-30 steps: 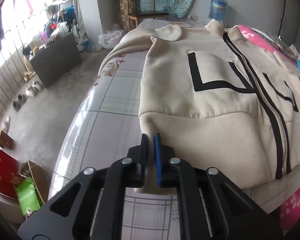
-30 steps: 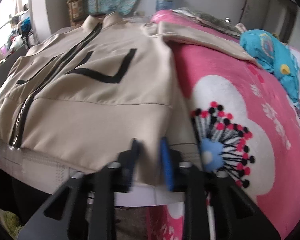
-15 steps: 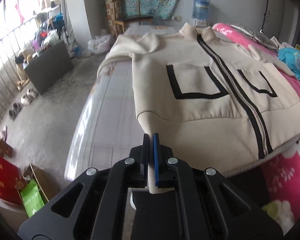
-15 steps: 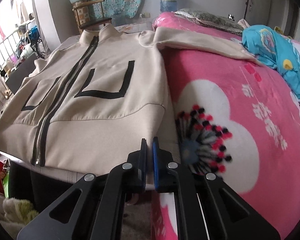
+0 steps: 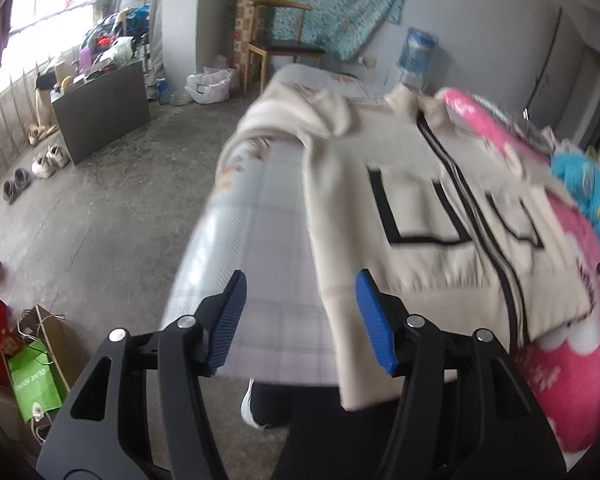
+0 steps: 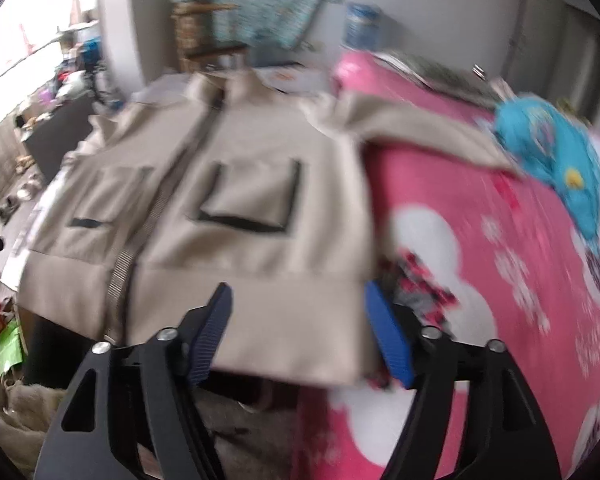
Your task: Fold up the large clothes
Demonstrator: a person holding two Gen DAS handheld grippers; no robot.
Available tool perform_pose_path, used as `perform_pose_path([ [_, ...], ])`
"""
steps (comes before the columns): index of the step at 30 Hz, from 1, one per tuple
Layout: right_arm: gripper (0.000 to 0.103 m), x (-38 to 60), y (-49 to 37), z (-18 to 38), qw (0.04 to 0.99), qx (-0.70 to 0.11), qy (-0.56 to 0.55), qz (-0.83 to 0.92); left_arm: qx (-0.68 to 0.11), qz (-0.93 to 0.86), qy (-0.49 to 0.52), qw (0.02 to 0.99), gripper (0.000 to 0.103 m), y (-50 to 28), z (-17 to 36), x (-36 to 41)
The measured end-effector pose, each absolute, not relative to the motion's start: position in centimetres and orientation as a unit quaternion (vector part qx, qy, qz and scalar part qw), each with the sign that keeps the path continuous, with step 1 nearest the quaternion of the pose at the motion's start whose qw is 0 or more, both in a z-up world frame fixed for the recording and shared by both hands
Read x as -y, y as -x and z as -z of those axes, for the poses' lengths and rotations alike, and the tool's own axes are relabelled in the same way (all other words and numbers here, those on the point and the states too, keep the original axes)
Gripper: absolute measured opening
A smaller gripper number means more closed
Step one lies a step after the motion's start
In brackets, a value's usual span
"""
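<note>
Lying flat on the bed (image 5: 260,248), the beige jacket (image 6: 260,240) seems free of both wide-apart grippers, left (image 5: 300,320) and right (image 6: 300,332).

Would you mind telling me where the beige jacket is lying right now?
In both wrist views the beige jacket lies spread flat on the bed, zipper up, its hem at the near edge and the pink floral blanket on its right.

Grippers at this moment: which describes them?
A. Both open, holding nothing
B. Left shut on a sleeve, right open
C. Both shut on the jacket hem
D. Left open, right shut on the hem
A. The left gripper and the right gripper both show their blue fingers spread wide apart, and the beige jacket lies flat on the bed with its hem unclamped.
</note>
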State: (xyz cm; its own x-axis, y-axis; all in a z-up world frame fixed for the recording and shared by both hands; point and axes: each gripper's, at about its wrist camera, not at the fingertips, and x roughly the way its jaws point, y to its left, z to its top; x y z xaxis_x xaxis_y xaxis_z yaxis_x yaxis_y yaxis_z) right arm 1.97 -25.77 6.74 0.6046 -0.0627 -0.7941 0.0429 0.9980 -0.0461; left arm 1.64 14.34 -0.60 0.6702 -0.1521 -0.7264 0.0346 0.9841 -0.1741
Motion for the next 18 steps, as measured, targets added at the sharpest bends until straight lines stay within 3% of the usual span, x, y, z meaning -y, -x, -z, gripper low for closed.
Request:
perform_pose_path([
  [6, 0.085, 17.5, -8.8, -6.8, 0.895, -0.44, 0.027, -0.073, -0.39, 0.048, 0.158, 0.906, 0.064, -6.2, -1.0, -20.9],
  [10, 0.086, 12.1, -13.9, -5.2, 0.88, -0.458, 0.048, -0.118, -0.385, 0.03, 0.249, 0.888, 0.07, -10.9, 0.1, -27.0],
  [14, 0.086, 7.8, -17.3, -3.4, 0.867, -0.475, 0.078, -0.129, -0.412, 0.047, 0.378, 0.828, 0.07, -16.7, 4.7, -33.3],
  [18, 0.085, 5.3, -19.8, -1.4, 0.855, -0.492, 0.098, -0.127, -0.454, 0.074, 0.532, 0.71, 0.07, -22.2, 13.6, -37.3],
])
